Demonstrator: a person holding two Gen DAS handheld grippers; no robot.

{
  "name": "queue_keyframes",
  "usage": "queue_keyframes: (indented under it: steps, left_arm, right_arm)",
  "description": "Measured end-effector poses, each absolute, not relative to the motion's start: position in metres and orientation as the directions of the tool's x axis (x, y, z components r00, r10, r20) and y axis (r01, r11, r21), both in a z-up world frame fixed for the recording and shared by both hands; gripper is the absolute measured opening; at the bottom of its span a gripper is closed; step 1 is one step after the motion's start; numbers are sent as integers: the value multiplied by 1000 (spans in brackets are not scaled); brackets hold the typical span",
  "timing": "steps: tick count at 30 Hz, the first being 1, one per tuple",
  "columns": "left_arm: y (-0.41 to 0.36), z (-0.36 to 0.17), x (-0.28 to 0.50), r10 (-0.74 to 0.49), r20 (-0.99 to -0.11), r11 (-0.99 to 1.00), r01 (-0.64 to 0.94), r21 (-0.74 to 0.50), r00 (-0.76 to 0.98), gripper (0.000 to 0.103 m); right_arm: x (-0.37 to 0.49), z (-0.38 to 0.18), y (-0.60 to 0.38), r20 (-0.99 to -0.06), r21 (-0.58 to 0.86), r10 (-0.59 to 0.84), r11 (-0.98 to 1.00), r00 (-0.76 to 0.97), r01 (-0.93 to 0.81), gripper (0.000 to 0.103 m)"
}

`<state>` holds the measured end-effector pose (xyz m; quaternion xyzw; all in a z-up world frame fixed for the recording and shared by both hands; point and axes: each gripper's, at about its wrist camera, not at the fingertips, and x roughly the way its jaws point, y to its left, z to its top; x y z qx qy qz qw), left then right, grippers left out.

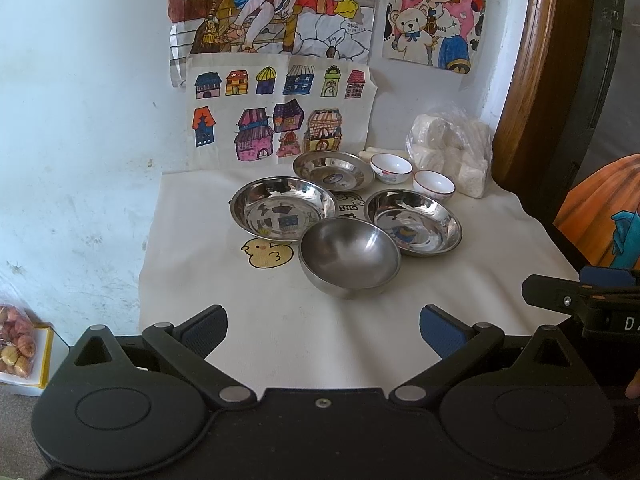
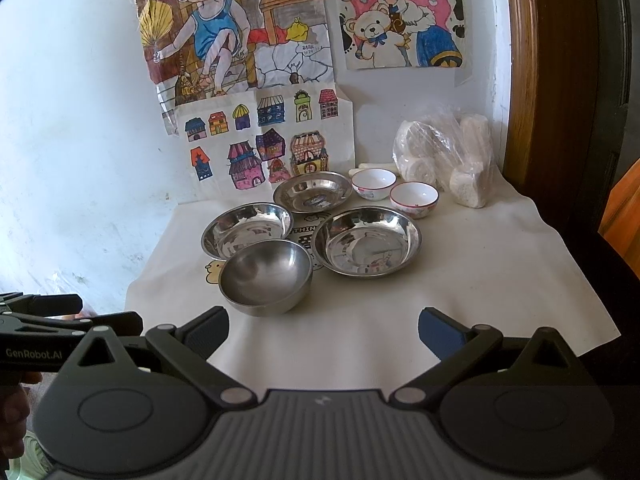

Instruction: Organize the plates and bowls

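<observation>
A deep steel bowl (image 1: 349, 257) (image 2: 265, 276) stands nearest on the white cloth (image 1: 280, 320). Behind it lie three shallow steel plates: left (image 1: 282, 208) (image 2: 247, 230), back (image 1: 333, 171) (image 2: 312, 192), right (image 1: 414, 222) (image 2: 367, 241). Two small white ceramic bowls (image 1: 391, 168) (image 1: 433, 185) (image 2: 373, 184) (image 2: 413, 199) sit at the back right. My left gripper (image 1: 323, 330) is open, short of the deep bowl, holding nothing. My right gripper (image 2: 323, 330) is also open and empty, just in front of the same bowl.
A clear bag of white lumps (image 1: 452, 152) (image 2: 448, 156) stands in the back right corner beside a wooden frame (image 1: 524, 80). Drawings (image 1: 280, 112) hang on the wall behind. A snack bag (image 1: 18, 340) lies below the table's left edge. The cloth's front half is bare.
</observation>
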<state>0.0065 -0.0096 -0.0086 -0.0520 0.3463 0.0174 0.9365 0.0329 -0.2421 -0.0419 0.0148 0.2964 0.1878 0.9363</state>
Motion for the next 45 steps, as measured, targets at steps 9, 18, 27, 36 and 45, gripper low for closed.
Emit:
queue_keyframes:
  steps: [9,18,27,36,45]
  left_arm:
    - [-11,-13,11,-3,-656,994,-70,-85,755,102]
    - [-15,-16,19,-1,-673,994,-73,-82,740,102]
    - [-25,-20,40,9,-700,993,-87,-76,714,102]
    - [-39,-30,77,42,-749,988,-137,-66,661,102]
    - [-56,-39,118,79,-786,964,-247,-96,613,102]
  right_arm:
    - [35,-42,-243,-554,142,361,929,750,-342,103]
    - [46,-49,-248,-569,154,370,925,734,-347,103]
    - [69,-56,-255,-590,167,388,917,708,-363,103]
    - [115,-66,-268,-621,176,432,890,654,-421,103]
    - [174,-68,-284,-660,175,494,834,566,-524,103]
